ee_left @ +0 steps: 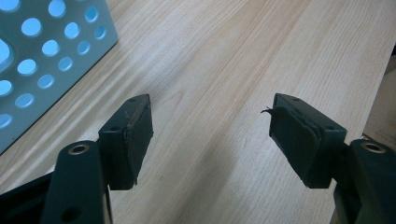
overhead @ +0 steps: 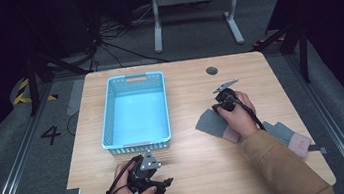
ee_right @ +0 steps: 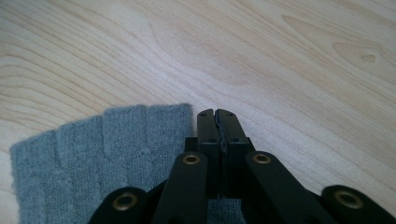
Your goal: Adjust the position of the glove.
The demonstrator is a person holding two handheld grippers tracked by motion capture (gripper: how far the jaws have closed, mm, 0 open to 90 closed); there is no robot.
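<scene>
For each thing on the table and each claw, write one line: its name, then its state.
Blue basket: upright, nothing inside.
Grey sock: flat on the table, an edge pinched in the right claw.
Second sock: flat by the table's right edge, partly under the sleeve.
Left claw: open, nothing between its jaws, over bare wood.
Right claw: shut on the grey sock.

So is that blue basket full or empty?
Empty. In the high view the blue basket shows a bare floor inside its perforated walls; the grey sock lies outside it on the table.
</scene>
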